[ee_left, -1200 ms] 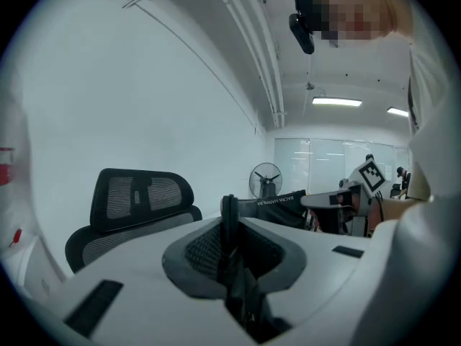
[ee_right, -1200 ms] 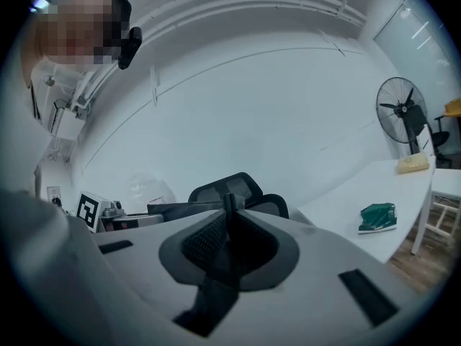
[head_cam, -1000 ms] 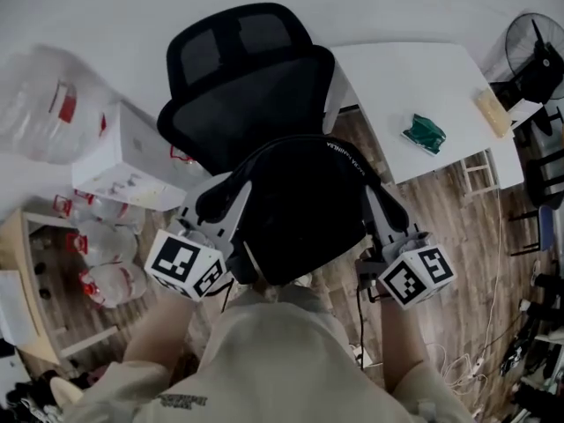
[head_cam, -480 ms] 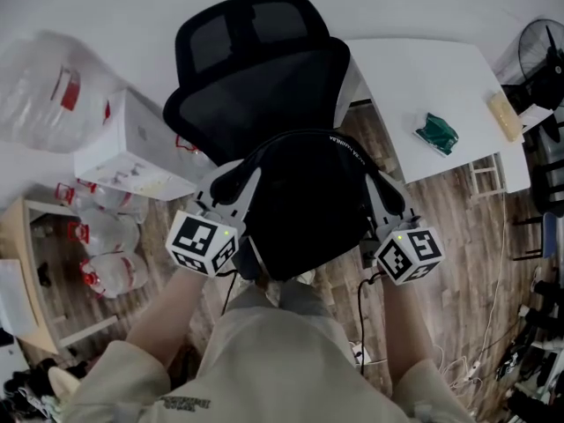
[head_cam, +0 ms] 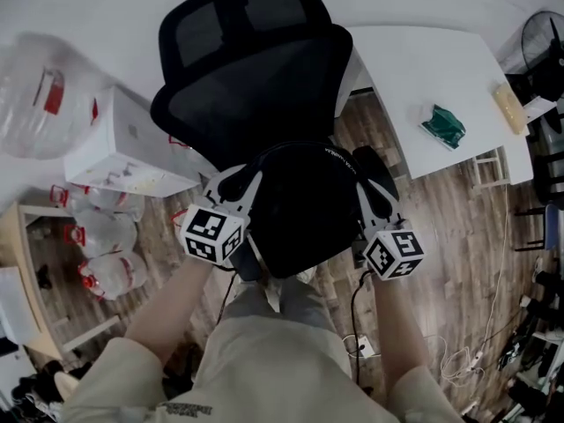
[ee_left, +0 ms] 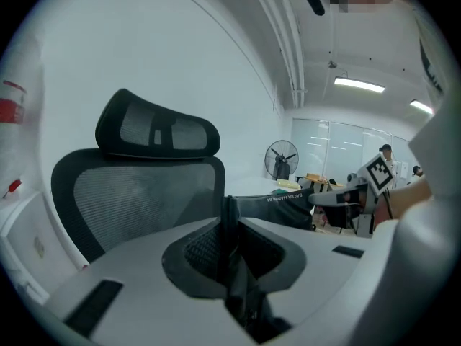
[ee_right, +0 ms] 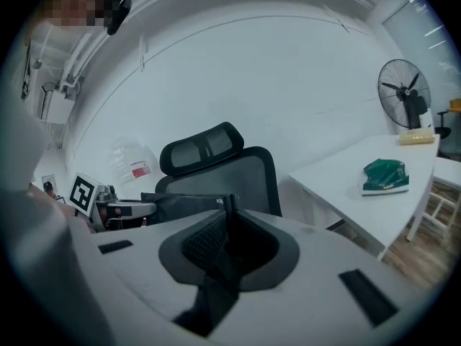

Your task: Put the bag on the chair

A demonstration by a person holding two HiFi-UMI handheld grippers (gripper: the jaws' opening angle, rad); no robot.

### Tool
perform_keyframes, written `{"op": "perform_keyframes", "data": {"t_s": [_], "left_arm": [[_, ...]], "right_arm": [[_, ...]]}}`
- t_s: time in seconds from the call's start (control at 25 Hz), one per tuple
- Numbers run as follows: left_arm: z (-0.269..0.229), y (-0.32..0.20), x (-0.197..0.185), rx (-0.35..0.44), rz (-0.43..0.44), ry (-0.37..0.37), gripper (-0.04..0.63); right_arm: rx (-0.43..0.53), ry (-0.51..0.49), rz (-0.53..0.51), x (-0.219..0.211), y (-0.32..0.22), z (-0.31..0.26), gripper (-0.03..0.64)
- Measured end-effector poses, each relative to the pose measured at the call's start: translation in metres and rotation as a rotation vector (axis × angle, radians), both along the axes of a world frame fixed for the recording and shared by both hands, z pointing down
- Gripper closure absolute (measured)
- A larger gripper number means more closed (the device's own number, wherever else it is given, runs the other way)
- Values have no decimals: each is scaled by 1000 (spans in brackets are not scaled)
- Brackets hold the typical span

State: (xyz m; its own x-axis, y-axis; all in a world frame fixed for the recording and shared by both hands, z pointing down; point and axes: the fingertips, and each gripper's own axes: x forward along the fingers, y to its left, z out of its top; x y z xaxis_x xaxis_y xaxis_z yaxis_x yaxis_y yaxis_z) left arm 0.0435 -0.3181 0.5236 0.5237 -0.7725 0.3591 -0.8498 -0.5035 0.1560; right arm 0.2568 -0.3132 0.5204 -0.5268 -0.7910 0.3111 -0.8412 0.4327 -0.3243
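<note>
In the head view a black bag hangs between my two grippers, just in front of the black mesh office chair and over its seat. My left gripper is shut on the bag's left edge, where a black strap runs between its jaws. The right gripper is shut on the bag's right edge, pinching a black strap. Each gripper view shows the bag's top edge stretched toward the other gripper, with the chair's back behind it. The seat is hidden under the bag.
A white table with a green packet stands right of the chair, and a fan beyond it. A white box and several clear water bottles lie to the left. Cables trail on the wooden floor.
Both grippers have sunk with the bag and moved closer to the chair. The bag now sits lower against the chair's back. The jaws keep their hold.
</note>
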Motion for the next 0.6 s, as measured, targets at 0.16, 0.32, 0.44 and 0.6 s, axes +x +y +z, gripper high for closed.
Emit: {"op": "perform_keyframes", "data": {"t_s": [0.16,0.32,0.44,0.6], "left_arm": [[41,-6,2,-67,21,-31,528],[85,-7,-1,-128,35,-67,526],[118,-5,-1,-179,51,-90,526],[160,0,1,-251,68,-121,526]], "right_arm": [[-43,3,16,3,3,34,555],[-89,18,31,1,7,70,555],[-126,32,50,1,10,98,555],[-175,50,76,5,16,134,555]]}}
